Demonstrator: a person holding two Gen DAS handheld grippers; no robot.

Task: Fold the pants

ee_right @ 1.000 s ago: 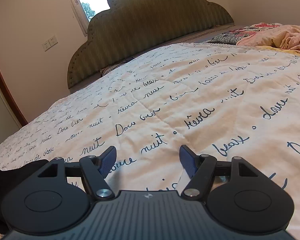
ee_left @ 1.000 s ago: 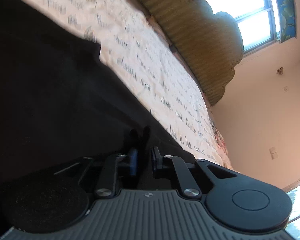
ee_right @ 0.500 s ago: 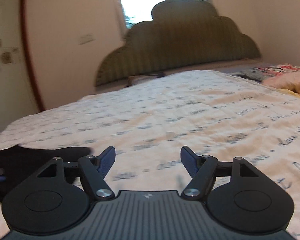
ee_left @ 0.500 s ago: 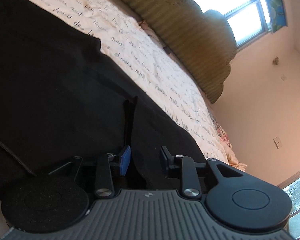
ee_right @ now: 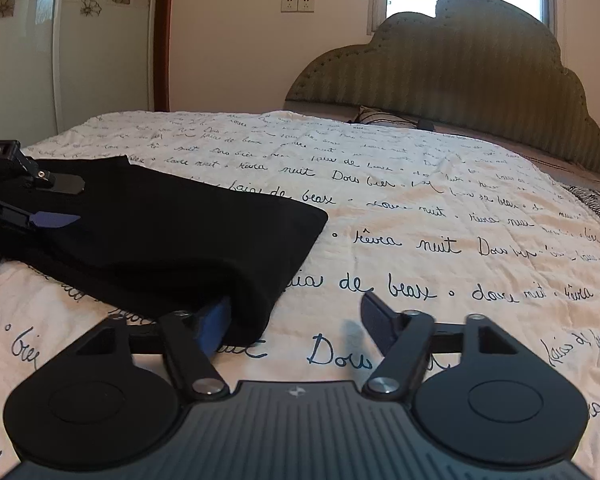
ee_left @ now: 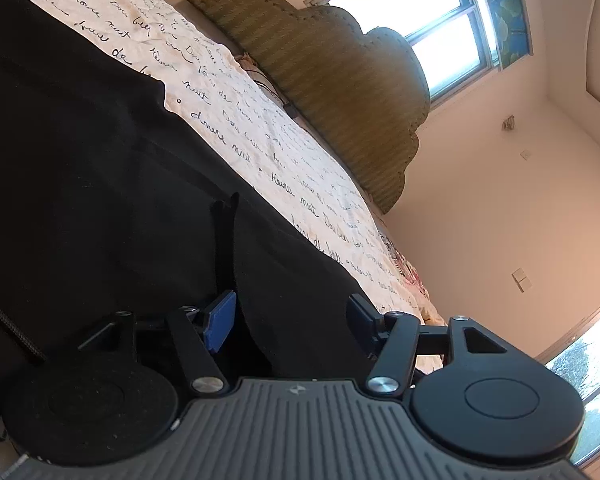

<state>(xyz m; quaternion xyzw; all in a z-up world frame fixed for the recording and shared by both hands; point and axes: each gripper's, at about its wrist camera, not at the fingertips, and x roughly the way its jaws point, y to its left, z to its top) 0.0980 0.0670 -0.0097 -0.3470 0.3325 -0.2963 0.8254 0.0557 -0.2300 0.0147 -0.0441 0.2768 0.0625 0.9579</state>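
Right wrist view: black pants [ee_right: 160, 236] lie folded on bedspread [ee_right: 440, 216], left of frame, long axis toward upper left. Right gripper [ee_right: 296, 316] spread wide beside near corner; left gripper [ee_left: 288, 320] likewise agape over fabric, grasping nothing.

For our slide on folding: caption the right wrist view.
Open right tongs at the corner of folded black pants on a script-printed bedspread, left tongs opposite.
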